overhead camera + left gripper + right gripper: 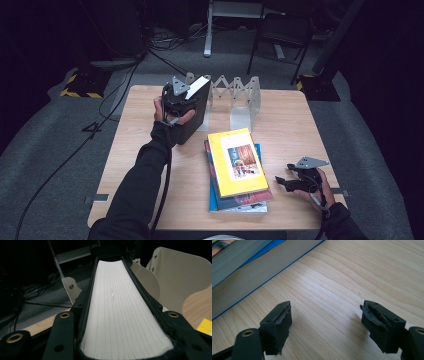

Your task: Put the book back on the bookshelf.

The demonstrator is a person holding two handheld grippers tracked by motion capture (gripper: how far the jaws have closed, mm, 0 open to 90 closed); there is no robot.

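My left gripper is shut on a thick black book and holds it upright near the table's far left. In the left gripper view the book's white page edges run between the two jaws, which press on its black covers. Just right of the book stands a pale folding book rack, with its rounded dividers close by. My right gripper rests low at the table's front right, open with nothing between its pads. A yellow book tops a stack left of it.
The stack also holds a reddish book and a blue book, whose page edge lies ahead of the right gripper. The wooden table is bare to the right. Cables and a dark chair sit on the floor beyond.
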